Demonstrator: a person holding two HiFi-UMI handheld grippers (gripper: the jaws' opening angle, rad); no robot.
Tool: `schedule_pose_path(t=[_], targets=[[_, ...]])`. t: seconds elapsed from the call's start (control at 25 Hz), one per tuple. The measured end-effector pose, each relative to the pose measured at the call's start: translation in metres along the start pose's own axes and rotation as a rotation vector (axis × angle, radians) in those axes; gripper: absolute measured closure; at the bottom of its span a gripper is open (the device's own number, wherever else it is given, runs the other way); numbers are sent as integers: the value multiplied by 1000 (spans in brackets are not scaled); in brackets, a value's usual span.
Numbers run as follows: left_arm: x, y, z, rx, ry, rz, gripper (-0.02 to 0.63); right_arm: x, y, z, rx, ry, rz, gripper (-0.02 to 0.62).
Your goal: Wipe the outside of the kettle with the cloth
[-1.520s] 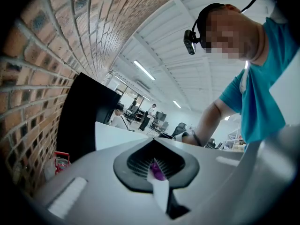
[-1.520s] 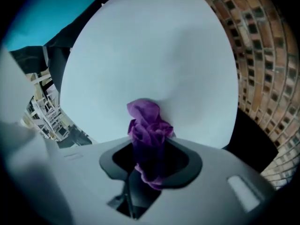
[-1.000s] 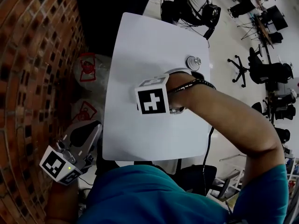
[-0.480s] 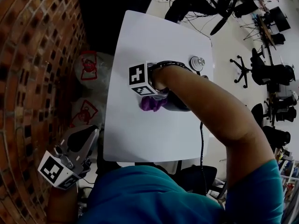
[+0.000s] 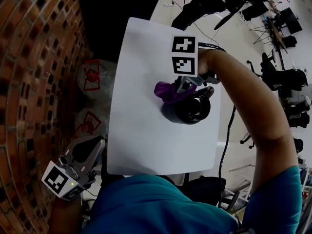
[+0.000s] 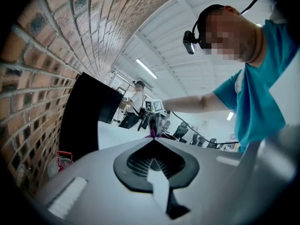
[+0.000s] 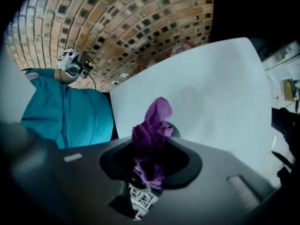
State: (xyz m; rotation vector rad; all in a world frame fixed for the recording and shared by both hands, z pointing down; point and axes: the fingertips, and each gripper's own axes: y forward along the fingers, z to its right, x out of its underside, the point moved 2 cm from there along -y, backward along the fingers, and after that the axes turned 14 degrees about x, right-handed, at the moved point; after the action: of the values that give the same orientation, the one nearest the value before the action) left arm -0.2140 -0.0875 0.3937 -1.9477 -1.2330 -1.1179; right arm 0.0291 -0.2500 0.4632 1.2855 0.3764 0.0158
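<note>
Right tongs (image 7: pixel 151 146) clamp purple cloth (image 7: pixel 157 114); head view shows it against kettle (image 5: pixel 174 115); left tongs (image 6: pixel 152 140) together.

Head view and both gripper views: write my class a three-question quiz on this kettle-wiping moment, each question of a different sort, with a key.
1. Fill the gap: the left tongs hang off the white table, beside the ____ wall.
2. The right tongs grip the purple cloth. Where is the cloth? A) inside the kettle B) against the kettle's outer side C) spread flat on the table, far from the kettle
3. True or false: the left tongs are clamped on the kettle's handle.
Key: 1 brick; 2 B; 3 false.
</note>
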Motion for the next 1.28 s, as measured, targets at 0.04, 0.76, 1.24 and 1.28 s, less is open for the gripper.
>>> schedule_pose_path(t=[0.04,0.76,1.24,1.28], targets=[[-1,3,-1,2,0,-2,606,4,4,3,-20,20,1,468],[6,35,-8,-9,-33,-69,606,-7,47,51,-205,175,270,469],[11,52,-4,-18,-8,-92,606,41,89,74,-258,289,231,474],[16,51,-4,-27,-8,-109,606,41,98,77,-250,285,219,474]])
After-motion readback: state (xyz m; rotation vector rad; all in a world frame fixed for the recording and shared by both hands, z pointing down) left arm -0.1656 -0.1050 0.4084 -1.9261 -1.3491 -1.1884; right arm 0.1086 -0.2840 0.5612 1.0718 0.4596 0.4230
